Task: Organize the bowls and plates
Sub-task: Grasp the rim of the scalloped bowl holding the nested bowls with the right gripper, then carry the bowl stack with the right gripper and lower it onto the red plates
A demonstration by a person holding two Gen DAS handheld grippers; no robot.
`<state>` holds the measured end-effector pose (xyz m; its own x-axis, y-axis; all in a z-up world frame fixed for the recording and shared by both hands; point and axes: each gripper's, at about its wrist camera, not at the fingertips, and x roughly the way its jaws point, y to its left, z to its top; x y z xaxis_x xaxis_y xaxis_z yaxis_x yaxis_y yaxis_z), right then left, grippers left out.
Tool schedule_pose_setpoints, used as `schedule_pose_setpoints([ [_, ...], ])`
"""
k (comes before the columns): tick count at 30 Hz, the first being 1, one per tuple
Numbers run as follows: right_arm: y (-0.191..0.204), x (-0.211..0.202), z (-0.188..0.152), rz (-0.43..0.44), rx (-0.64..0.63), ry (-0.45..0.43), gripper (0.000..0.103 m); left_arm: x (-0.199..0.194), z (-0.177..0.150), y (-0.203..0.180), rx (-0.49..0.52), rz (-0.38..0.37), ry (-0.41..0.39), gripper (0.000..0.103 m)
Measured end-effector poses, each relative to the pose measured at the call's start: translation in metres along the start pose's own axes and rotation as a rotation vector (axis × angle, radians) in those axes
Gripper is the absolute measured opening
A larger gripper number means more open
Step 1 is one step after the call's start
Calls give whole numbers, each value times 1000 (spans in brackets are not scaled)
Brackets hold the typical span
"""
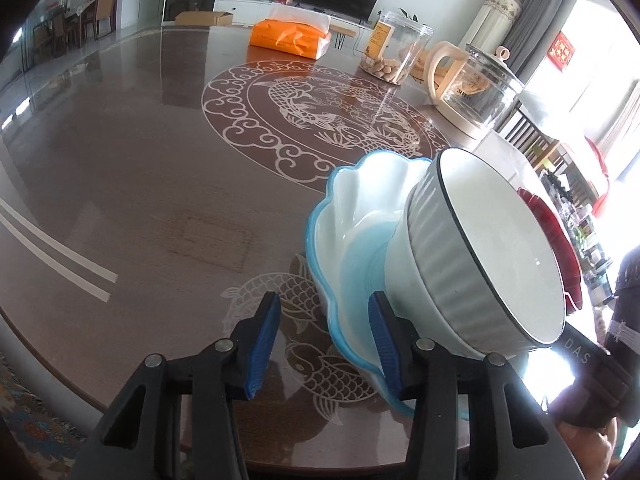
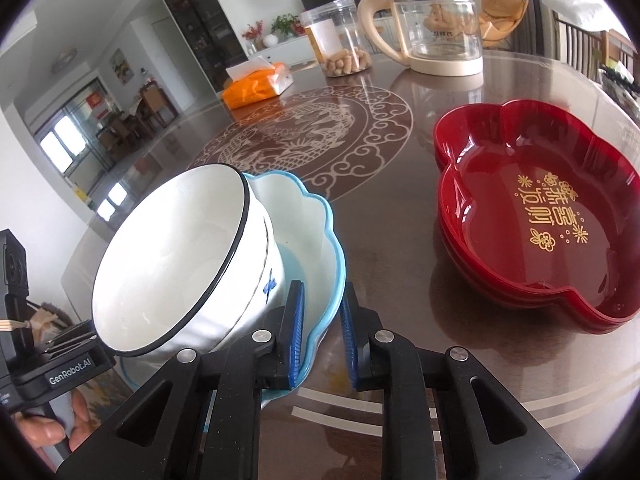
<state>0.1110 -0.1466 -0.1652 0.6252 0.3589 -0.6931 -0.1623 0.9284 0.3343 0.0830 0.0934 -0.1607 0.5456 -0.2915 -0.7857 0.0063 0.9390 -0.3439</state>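
Inspector: Jaws first. Your left gripper stands part open astride the near rim of the pale blue scalloped ceramic dish. Its right pad lies against the inner wall; its left pad stands clear of the rim, over the dark brown patterned table.

Operator: And the right one?

Inspector: Your right gripper is narrowed around the opposite rim of that dish. The inner pad touches the wall; a sliver of table shows between the rim and the outer pad, so you are not clamped there.

Operator: Where are the bowls?

Inspector: A white ribbed bowl with a dark rim line lies tipped on its side in the blue dish, mouth toward your right hand. It is nested in a second white bowl with a blue motif. The glossy red lobed trays sit stacked on the table, to the right of the dish and apart from it.
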Motion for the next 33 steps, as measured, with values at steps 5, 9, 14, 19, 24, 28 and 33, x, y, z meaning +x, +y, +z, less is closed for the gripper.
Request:
schedule_pose_setpoints([
  [5,-1,1,3,3,21,30,19,3,-2,-12,29,14,-10,26],
  [9,-4,-1,4,23,61,51,18,0,-1,-9,1,8,12,26],
  [14,0,-6,2,23,70,64,18,-6,-3,-13,6,24,15,26],
  [19,0,-23,9,45,83,47,18,-28,10,-28,36,35,-25,26],
  [24,-6,-51,25,47,100,1,18,-42,31,-60,88,6,-57,26],
  [28,-24,-79,41,22,125,-48,18,-41,46,-97,137,-39,-65,26],
  [33,-57,-110,60,-39,148,-108,18,-25,61,-148,188,-99,-68,26],
])
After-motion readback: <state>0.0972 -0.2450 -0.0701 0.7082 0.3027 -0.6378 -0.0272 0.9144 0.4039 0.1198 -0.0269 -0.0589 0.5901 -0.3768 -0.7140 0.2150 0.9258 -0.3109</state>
